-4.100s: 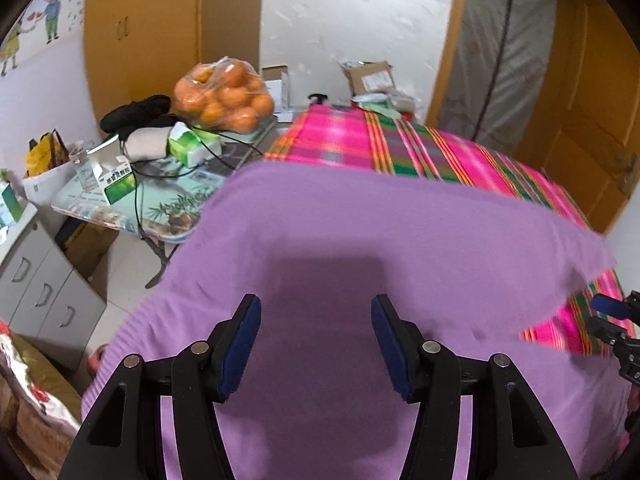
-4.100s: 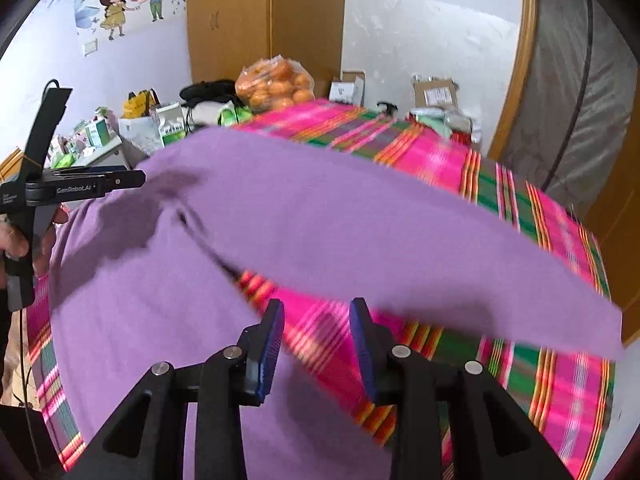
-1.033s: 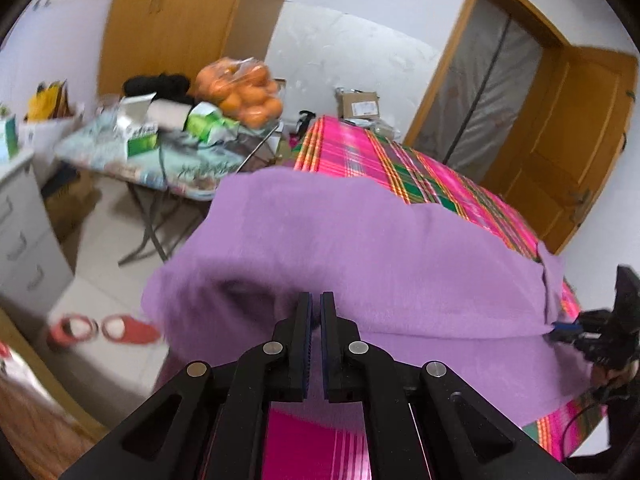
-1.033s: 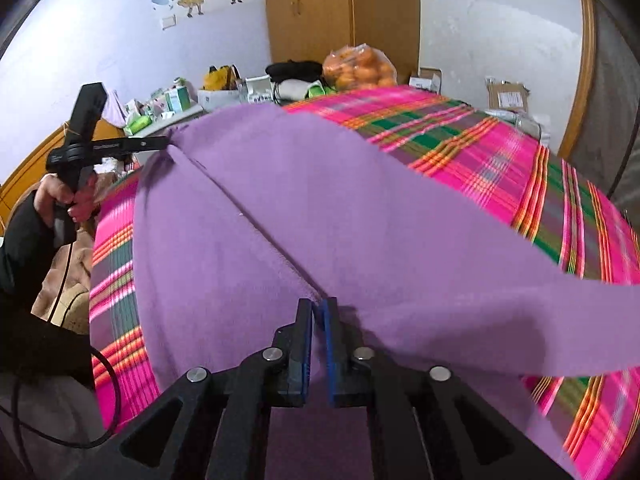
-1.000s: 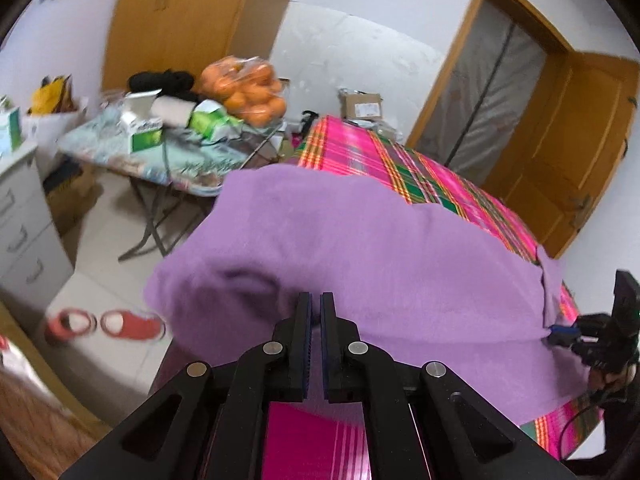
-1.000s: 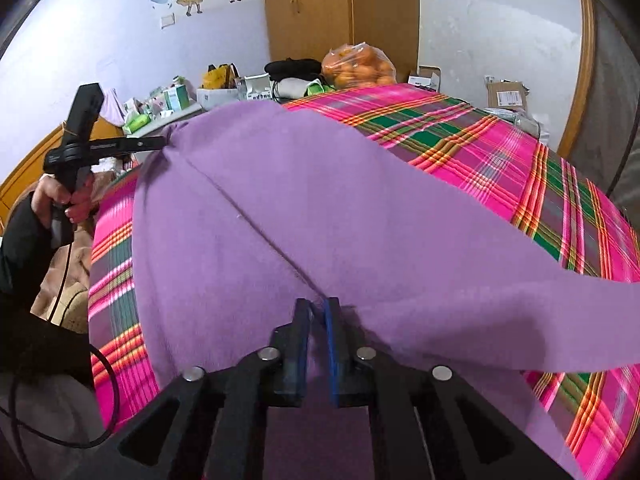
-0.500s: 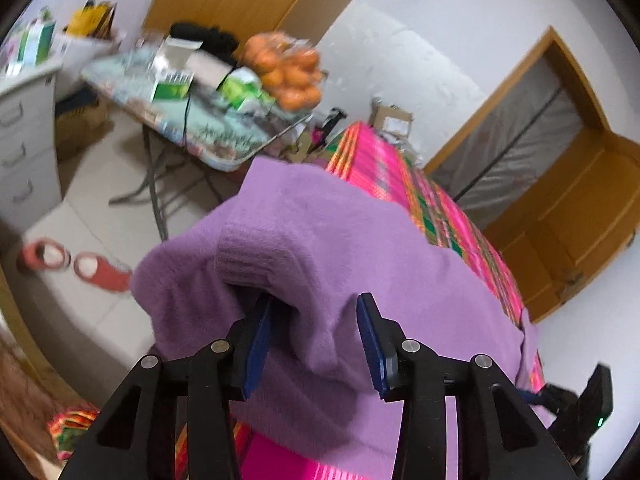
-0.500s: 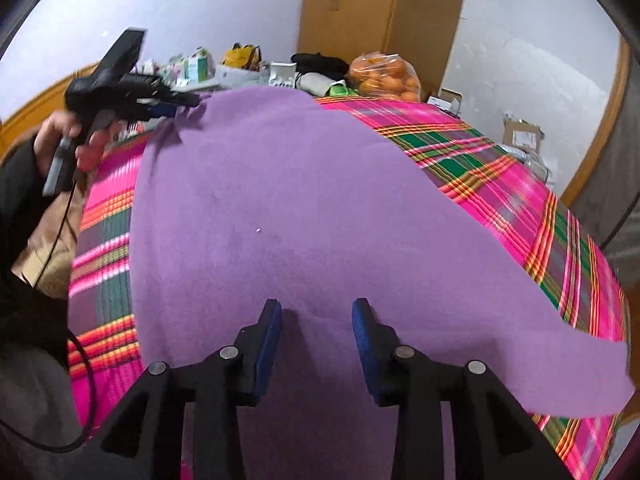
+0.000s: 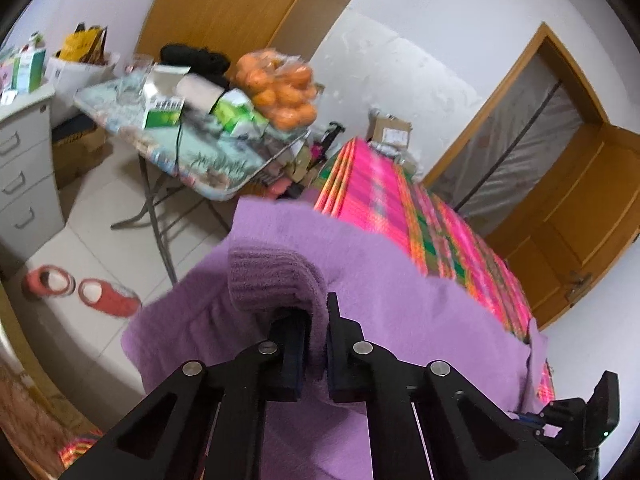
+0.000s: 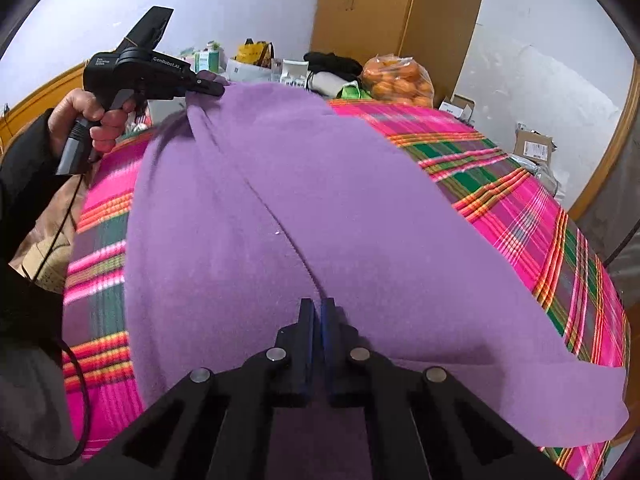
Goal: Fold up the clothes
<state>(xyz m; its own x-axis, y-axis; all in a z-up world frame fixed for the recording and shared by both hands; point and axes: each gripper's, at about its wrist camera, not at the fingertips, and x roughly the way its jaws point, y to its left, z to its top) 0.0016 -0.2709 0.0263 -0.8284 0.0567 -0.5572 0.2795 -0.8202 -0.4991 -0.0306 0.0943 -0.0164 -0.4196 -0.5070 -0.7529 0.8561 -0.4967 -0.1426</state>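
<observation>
Purple sweater [image 10: 320, 208] spread over the plaid bed [image 10: 540, 216], pinched at two edges so it can be lifted for a fold. Left gripper [image 9: 311, 344] jaws closing, clamped on the ribbed cuff [image 9: 272, 276]; right gripper [image 10: 317, 336] jaws together on the near hem fabric. Half a second earlier both sets stood apart around the cloth; now both bite.

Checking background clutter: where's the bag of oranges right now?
The bag of oranges sits on the cluttered folding table beyond the bed's far end, in front of the wooden wardrobe; left-wrist view upper centre.
</observation>
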